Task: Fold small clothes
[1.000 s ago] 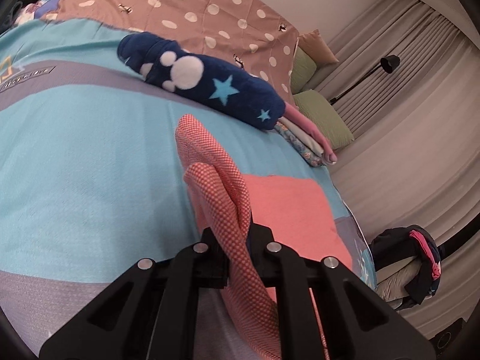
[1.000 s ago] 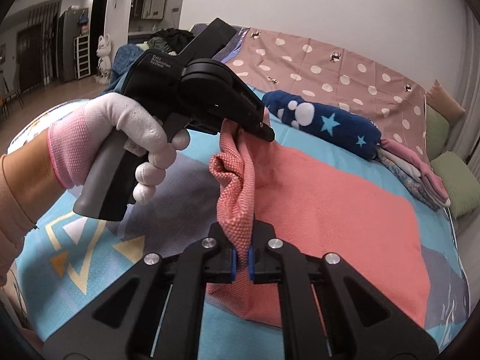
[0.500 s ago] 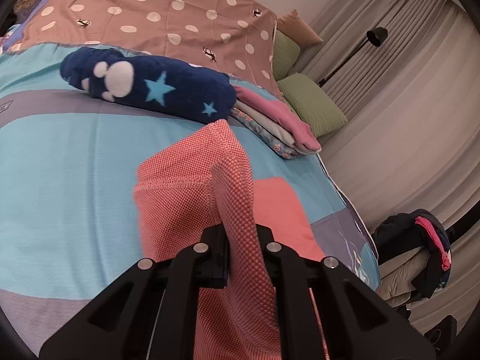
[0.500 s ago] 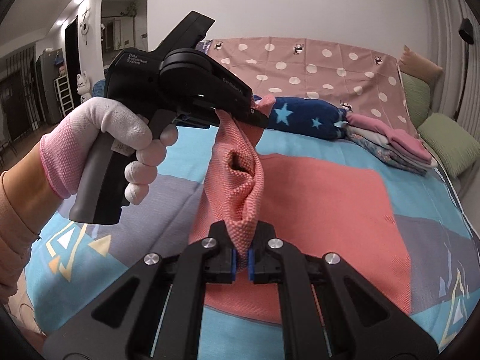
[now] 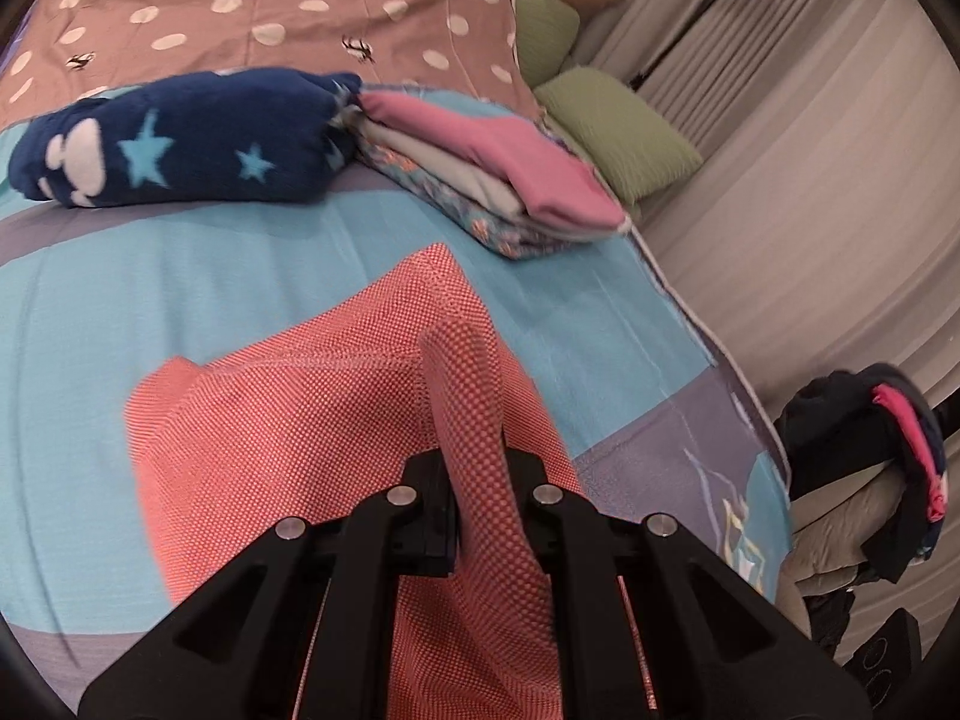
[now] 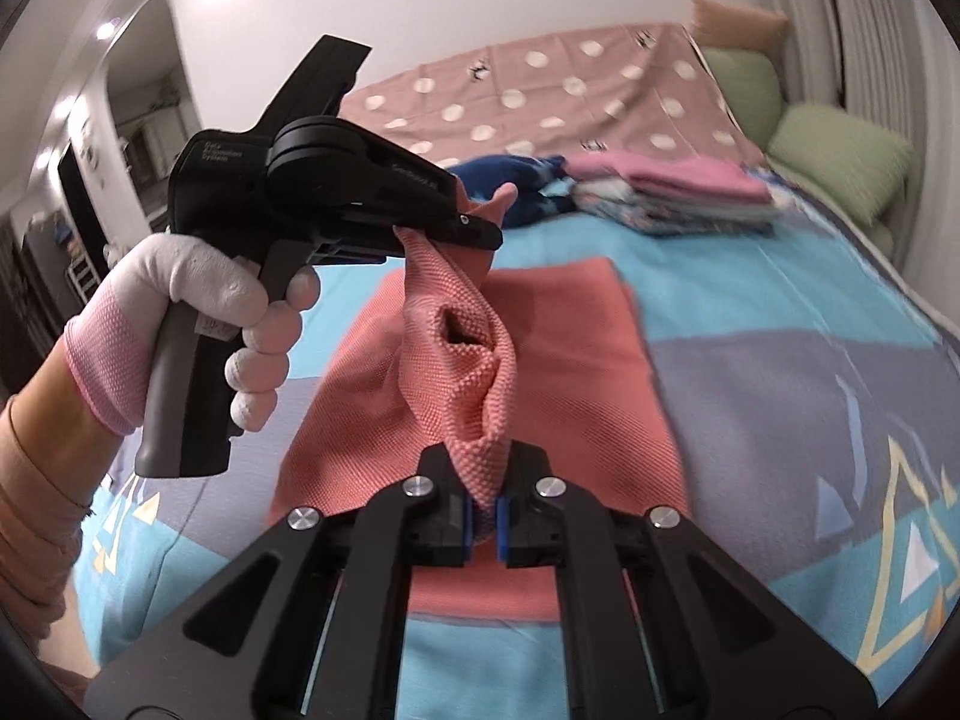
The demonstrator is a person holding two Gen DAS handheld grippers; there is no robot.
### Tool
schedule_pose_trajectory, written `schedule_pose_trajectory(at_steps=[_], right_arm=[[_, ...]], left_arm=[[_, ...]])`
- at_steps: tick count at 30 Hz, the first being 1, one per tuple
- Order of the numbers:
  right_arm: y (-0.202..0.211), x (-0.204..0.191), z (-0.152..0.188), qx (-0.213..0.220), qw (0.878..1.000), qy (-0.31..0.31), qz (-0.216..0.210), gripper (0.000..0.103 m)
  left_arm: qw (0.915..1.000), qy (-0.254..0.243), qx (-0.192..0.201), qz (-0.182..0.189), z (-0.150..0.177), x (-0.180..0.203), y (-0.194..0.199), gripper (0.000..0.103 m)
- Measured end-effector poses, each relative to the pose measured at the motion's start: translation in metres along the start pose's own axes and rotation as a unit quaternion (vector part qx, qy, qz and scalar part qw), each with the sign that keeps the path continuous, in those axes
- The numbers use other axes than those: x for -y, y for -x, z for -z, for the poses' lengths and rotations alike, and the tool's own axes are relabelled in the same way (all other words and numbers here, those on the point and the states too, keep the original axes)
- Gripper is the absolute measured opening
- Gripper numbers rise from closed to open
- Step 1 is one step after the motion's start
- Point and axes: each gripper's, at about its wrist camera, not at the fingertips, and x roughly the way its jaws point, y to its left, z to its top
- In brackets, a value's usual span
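A coral-red knit cloth (image 6: 576,384) lies partly spread on the bed, with one edge lifted between both grippers. My right gripper (image 6: 482,519) is shut on a bunched corner of the cloth. My left gripper (image 5: 480,510) is shut on the other corner; the cloth (image 5: 288,432) drapes out in front of it. In the right wrist view the left gripper (image 6: 474,228) is held above the bed in a white-gloved hand, cloth hanging from its tip.
A rolled navy blanket with stars (image 5: 180,144) and a stack of folded clothes (image 5: 498,180) lie at the far side of the bed (image 5: 180,300). Green pillows (image 5: 618,126) sit beyond. A chair with dark clothes (image 5: 870,480) stands right of the bed.
Both grippers have carried the held edge of the cloth toward the far side of the bed and turned right. The folded stack and pillows now appear closer. Both grips are unchanged.
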Motion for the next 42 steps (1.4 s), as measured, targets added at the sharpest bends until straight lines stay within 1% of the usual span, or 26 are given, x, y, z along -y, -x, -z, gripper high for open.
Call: schedule_pose_trajectory(at_steps=[3, 6, 9, 13, 16, 17, 19, 20, 22, 23, 25, 27, 31, 32, 34, 37, 40, 42], right_arm=[[-0.001, 0.018, 0.005, -0.013, 0.999, -0.031, -0.015, 0.005], [-0.004, 0.029, 0.007, -0.019, 0.998, -0.047, -0.024, 0.005], [-0.002, 0.033, 0.009, -0.017, 0.998, -0.053, -0.029, 0.005], [0.005, 0.037, 0.010, -0.008, 0.997, -0.064, -0.035, 0.005], [0.009, 0.041, 0.009, -0.004, 0.997, -0.069, -0.032, 0.005], [0.010, 0.041, 0.011, -0.007, 0.997, -0.069, -0.031, 0.005], [0.006, 0.041, 0.015, -0.028, 0.997, -0.067, -0.031, 0.006], [0.003, 0.042, 0.017, -0.037, 0.996, -0.071, -0.029, 0.007], [0.000, 0.046, 0.024, -0.059, 0.994, -0.085, -0.035, 0.012], [0.000, 0.049, 0.027, -0.064, 0.993, -0.090, -0.037, 0.013], [0.002, 0.056, 0.031, -0.069, 0.992, -0.100, -0.040, 0.018], [0.006, 0.062, 0.033, -0.072, 0.991, -0.105, -0.045, 0.020], [0.010, 0.072, 0.035, -0.077, 0.989, -0.113, -0.055, 0.021], [0.010, 0.073, 0.035, -0.078, 0.989, -0.114, -0.058, 0.021], [0.011, 0.074, 0.035, -0.079, 0.988, -0.115, -0.063, 0.021], [0.016, 0.075, 0.035, -0.078, 0.989, -0.108, -0.063, 0.021], [0.017, 0.076, 0.034, -0.077, 0.990, -0.103, -0.059, 0.021], [0.017, 0.076, 0.034, -0.079, 0.990, -0.101, -0.057, 0.021]], left_arm=[[0.9998, -0.011, -0.013, -0.013, 0.000, 0.011, -0.015, 0.007], [0.9993, -0.021, -0.020, -0.025, 0.000, 0.019, -0.023, 0.007], [0.9987, -0.028, -0.021, -0.038, 0.001, 0.025, -0.028, 0.007], [0.9984, -0.030, -0.021, -0.042, -0.001, 0.033, -0.030, 0.007], [0.9975, -0.042, -0.024, -0.052, 0.000, 0.042, -0.037, 0.009], [0.9966, -0.049, -0.029, -0.059, 0.001, 0.045, -0.040, 0.011], [0.9946, -0.062, -0.039, -0.073, 0.005, 0.050, -0.049, 0.033], [0.9944, -0.066, -0.040, -0.072, 0.007, 0.053, -0.050, 0.035], [0.9935, -0.080, -0.028, -0.076, 0.010, 0.059, -0.046, 0.038], [0.9924, -0.091, -0.021, -0.080, 0.012, 0.063, -0.041, 0.039], [0.9898, -0.115, -0.003, -0.084, 0.016, 0.071, -0.027, 0.044], [0.9878, -0.131, 0.017, -0.083, 0.021, 0.074, -0.012, 0.053], [0.9844, -0.147, 0.046, -0.085, 0.039, 0.075, 0.020, 0.062], [0.9839, -0.148, 0.051, -0.086, 0.044, 0.074, 0.026, 0.062], [0.9844, -0.144, 0.053, -0.087, 0.059, 0.067, 0.039, 0.062], [0.9844, -0.141, 0.046, -0.094, 0.085, 0.054, 0.052, 0.062], [0.9817, -0.142, 0.036, -0.122, 0.115, 0.039, 0.061, 0.062], [0.9815, -0.132, 0.026, -0.136, 0.136, 0.026, 0.066, 0.063]])
